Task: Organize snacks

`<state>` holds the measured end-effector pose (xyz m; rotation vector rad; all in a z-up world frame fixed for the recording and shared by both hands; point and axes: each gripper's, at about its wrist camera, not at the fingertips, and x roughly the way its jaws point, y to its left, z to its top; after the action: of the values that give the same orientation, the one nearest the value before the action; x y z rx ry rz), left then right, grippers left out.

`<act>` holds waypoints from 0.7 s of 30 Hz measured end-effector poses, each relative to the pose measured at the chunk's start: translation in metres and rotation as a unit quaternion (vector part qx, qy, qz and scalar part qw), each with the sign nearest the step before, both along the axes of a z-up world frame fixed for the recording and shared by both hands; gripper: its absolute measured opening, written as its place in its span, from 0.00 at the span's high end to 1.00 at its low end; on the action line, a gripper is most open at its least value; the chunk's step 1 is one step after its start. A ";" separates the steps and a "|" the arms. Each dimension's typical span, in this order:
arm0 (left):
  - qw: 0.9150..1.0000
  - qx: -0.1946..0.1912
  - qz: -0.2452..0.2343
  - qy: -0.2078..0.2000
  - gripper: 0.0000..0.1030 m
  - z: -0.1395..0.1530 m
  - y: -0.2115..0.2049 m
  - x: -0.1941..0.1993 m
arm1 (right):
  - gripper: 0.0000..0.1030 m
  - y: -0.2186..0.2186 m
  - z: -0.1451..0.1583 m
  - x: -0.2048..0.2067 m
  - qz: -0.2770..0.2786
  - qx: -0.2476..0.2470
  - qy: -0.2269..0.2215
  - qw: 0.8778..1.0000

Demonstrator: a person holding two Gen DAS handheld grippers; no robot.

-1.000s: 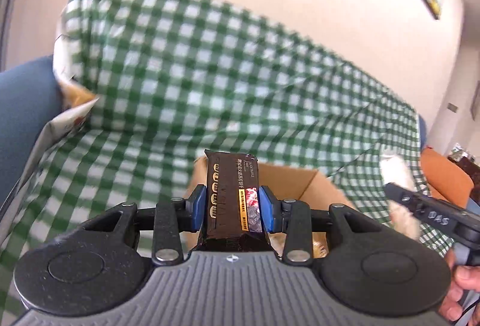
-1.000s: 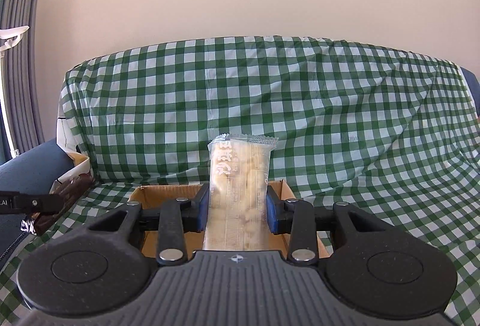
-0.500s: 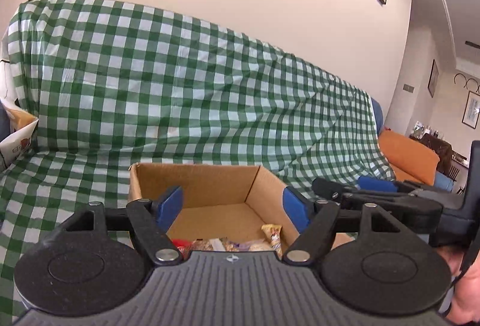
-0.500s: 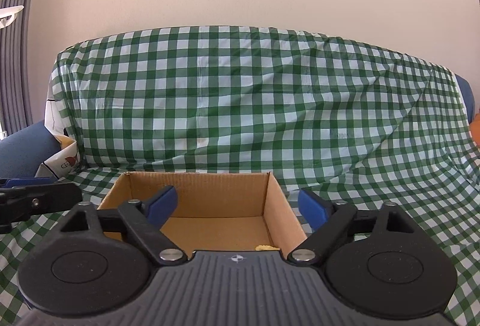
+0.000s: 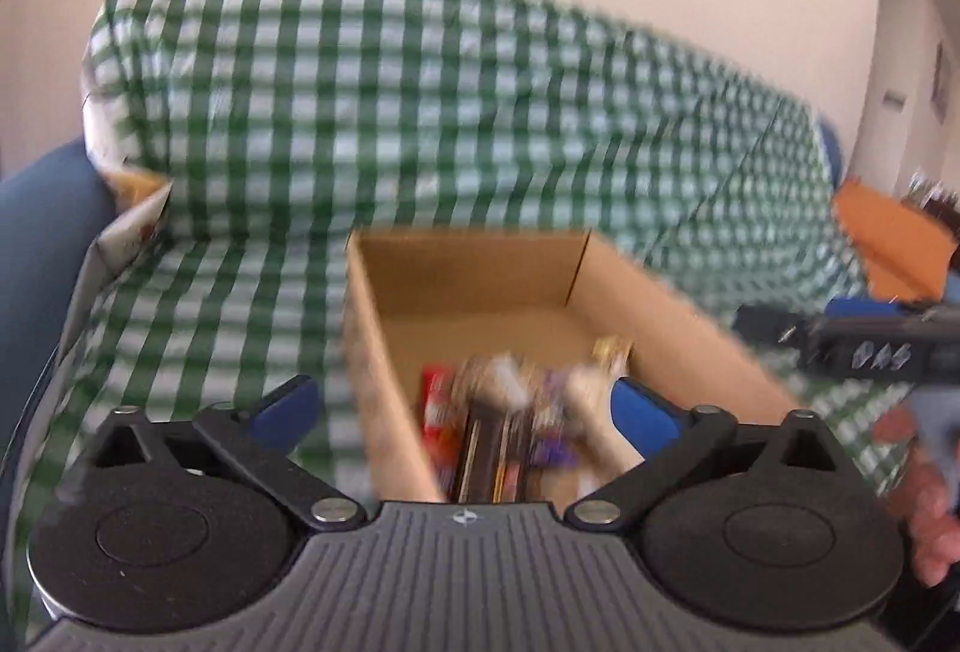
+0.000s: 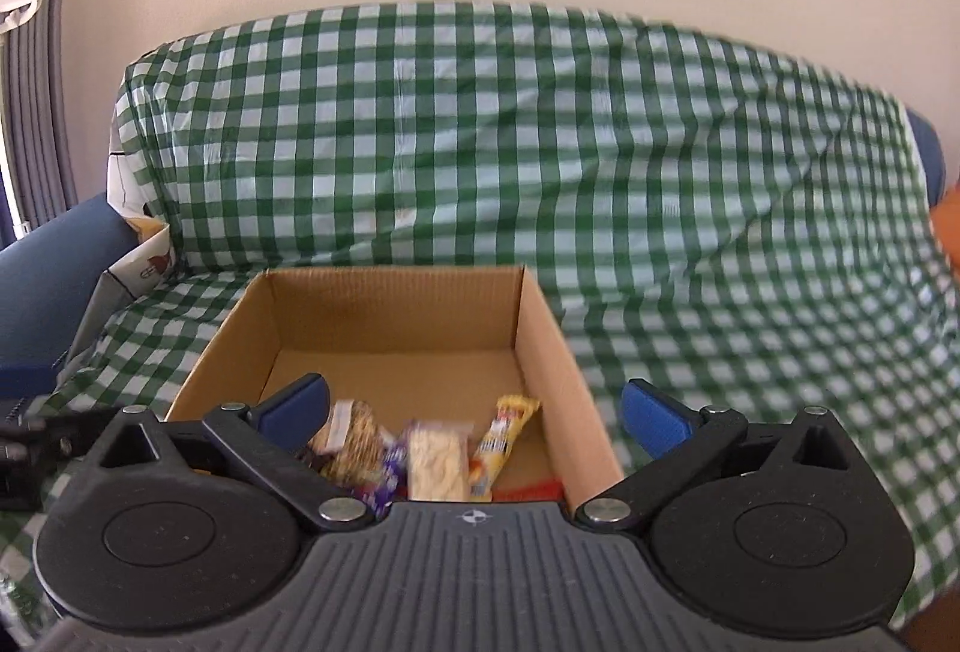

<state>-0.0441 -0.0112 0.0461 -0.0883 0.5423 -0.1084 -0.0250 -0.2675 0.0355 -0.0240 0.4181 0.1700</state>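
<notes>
Several snacks (image 6: 420,448) are seen lying together in the near end of the cardboard box (image 6: 543,352), which stands on a sofa under a checked cover (image 6: 540,142); the far end of the box is bare. Whether more snacks are left outside cannot be told. Both the left tongs (image 5: 465,406) and the right tongs (image 6: 474,406) are opening wide, nothing gripped. Each is angled down over the box; the left view is blurred, so the dark bar (image 5: 489,448) is perhaps uppermost.

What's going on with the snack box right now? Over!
Left hand-held gripper and right hand-held gripper opening, nothing gripped. Snacks piled at near end of cardboard box. Nothing blocking.
</notes>
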 end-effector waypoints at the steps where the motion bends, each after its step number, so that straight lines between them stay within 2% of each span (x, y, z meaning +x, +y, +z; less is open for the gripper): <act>1: 1.000 -0.002 0.006 0.022 0.00 -0.003 0.000 -0.002 | 0.01 -0.001 -0.002 -0.004 0.001 0.003 0.008 1.000; 4: 0.998 -0.025 0.023 0.051 0.00 -0.008 0.001 -0.011 | 0.01 -0.001 -0.011 -0.018 0.014 -0.005 0.023 1.000; 7: 0.998 -0.021 0.028 0.058 0.00 -0.007 -0.003 -0.018 | 0.01 0.001 -0.017 -0.029 0.016 -0.016 0.021 1.000; 11: 0.996 -0.014 0.020 0.083 0.00 -0.013 -0.012 -0.016 | 0.01 0.002 -0.024 -0.023 0.014 -0.007 0.050 0.999; 15: 0.996 -0.001 0.031 0.082 0.00 -0.017 -0.014 -0.008 | 0.01 0.010 -0.026 -0.017 0.013 -0.017 0.054 0.998; 21: 0.995 -0.019 0.036 0.094 0.00 -0.020 -0.008 0.001 | 0.01 0.022 -0.028 -0.014 0.027 -0.034 0.053 0.998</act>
<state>-0.0433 -0.0195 0.0263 -0.1556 0.7255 -0.0399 -0.0388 -0.2455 0.0071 -0.0943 0.5299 0.2101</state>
